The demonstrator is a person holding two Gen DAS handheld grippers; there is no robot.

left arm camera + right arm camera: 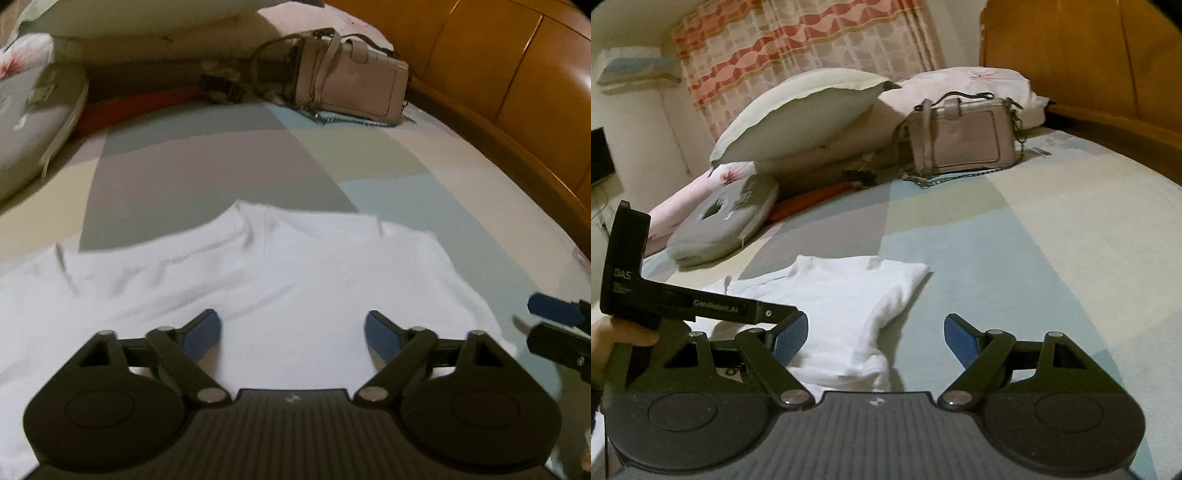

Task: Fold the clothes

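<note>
Partly folded soft white cotton shirt (229, 280) on bed; both grippers (291, 332) (875, 338) wide open, holding nothing. Next: probably grab an edge, fold again.

I see a plain white shirt (827, 306) on a bedsheet (388, 177) of pastel blocks: grey, pale blue, green, cream. Handbag (964, 136) is dusty pink, curtain (798, 44) cream with red-orange wavy bands, headboard (517, 74) orange-brown wood. Both hand-held grippers are black with blue pads (790, 338).

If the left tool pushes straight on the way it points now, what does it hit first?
Most likely the white garment: the left tool is open and angled down over it, nothing between the jaws. Depth is unclear, but no other item lies closer.
</note>
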